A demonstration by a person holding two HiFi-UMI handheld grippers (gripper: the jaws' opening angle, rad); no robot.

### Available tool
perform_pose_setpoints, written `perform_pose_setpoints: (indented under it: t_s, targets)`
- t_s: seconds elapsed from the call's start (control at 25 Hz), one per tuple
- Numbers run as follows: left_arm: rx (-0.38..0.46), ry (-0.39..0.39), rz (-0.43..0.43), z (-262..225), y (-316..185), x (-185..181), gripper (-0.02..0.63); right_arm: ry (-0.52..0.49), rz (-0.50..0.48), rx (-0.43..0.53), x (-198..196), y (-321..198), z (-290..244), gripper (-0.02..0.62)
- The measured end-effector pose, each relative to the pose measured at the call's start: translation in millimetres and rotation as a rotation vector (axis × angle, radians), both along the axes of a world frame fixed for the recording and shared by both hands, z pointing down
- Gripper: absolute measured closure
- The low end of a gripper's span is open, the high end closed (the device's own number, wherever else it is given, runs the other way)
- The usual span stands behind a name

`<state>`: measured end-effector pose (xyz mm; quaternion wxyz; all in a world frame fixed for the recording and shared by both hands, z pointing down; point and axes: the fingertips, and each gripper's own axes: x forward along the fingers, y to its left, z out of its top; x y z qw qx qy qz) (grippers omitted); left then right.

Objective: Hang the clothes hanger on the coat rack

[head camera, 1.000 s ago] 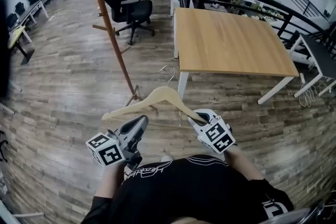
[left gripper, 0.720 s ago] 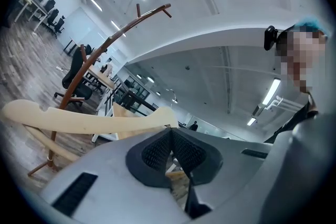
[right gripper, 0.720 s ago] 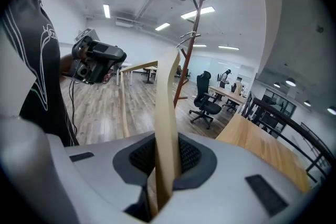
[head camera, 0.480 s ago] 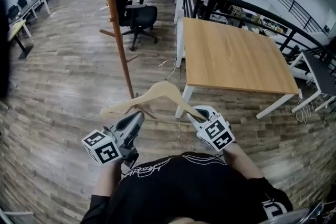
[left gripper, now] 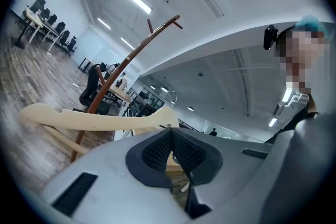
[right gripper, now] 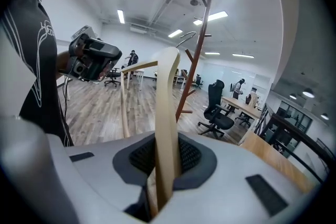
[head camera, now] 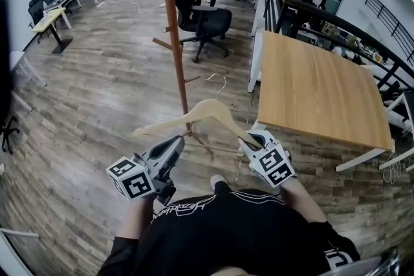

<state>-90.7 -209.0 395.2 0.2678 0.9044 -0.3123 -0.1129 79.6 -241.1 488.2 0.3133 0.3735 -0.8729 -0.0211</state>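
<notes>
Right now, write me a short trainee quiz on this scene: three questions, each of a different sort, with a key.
1. True or false: the wooden hanger already hangs on the coat rack.
2. Which tool grips the hanger? A) the left tool B) the right tool C) both
3. Fill in: the left tool's jaws are ____, with nothing between them.

Key:
1. False. It is held in the air, off the rack.
2. B. Its jaws clamp one arm of the hanger.
3. Shut.
</notes>
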Motion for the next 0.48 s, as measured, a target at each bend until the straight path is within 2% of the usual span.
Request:
perform_pose_setpoints:
  t_s: [0.24, 0.48]
  targets:
    - [-0.023, -0.01, -0.082, -2, -48, -13, 0.6, -0.016, -0.094, -0.004, -22, -62, -7, 0.518]
    - [-0.038, -0.015, -0.132, -1, -93, -26, 0.6, -0.016, -0.146, 0.012, -40, -125, -18, 0.518]
